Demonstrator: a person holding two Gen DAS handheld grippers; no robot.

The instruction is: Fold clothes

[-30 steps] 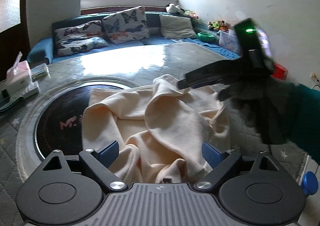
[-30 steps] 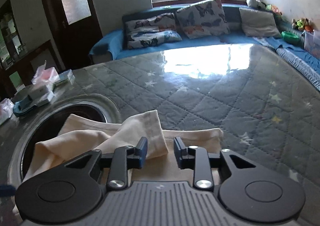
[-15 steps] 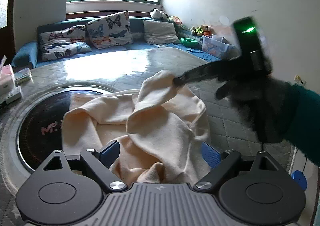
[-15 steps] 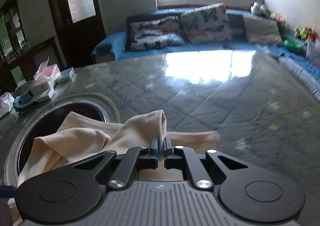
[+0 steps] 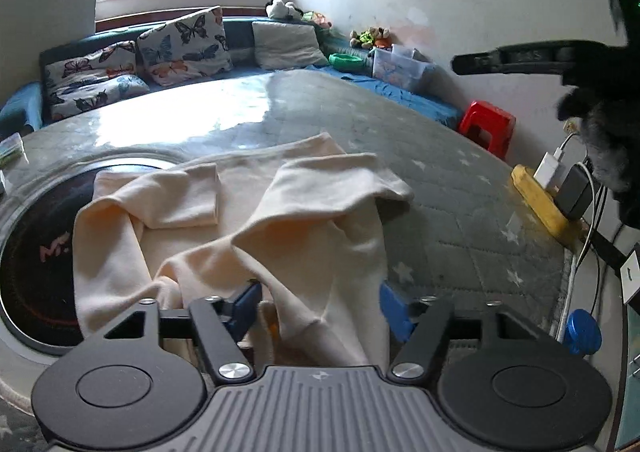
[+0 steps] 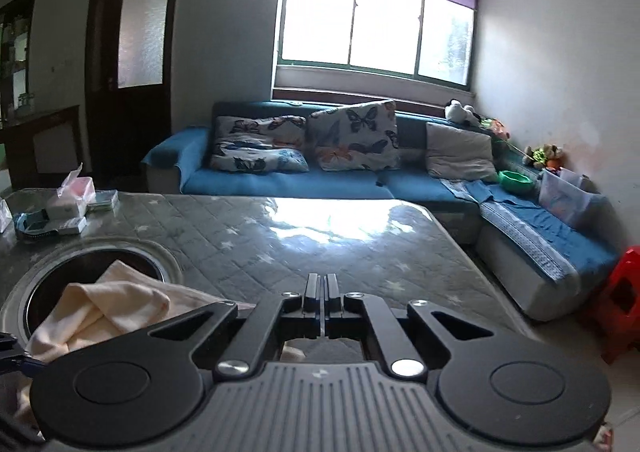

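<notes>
Lying rumpled, soft cream garment [image 5: 256, 228] on quilted mat [image 5: 460, 204]

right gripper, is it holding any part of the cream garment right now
No. The right gripper is shut on nothing, raised clear of the cream garment. The left gripper is open with cloth lying between its fingers, not clamped.

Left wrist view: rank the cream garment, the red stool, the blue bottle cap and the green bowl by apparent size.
1. cream garment, by far the largest.
2. red stool.
3 and 4. blue bottle cap and green bowl look about alike; the cap is much nearer the camera, so I would not rank them.
</notes>
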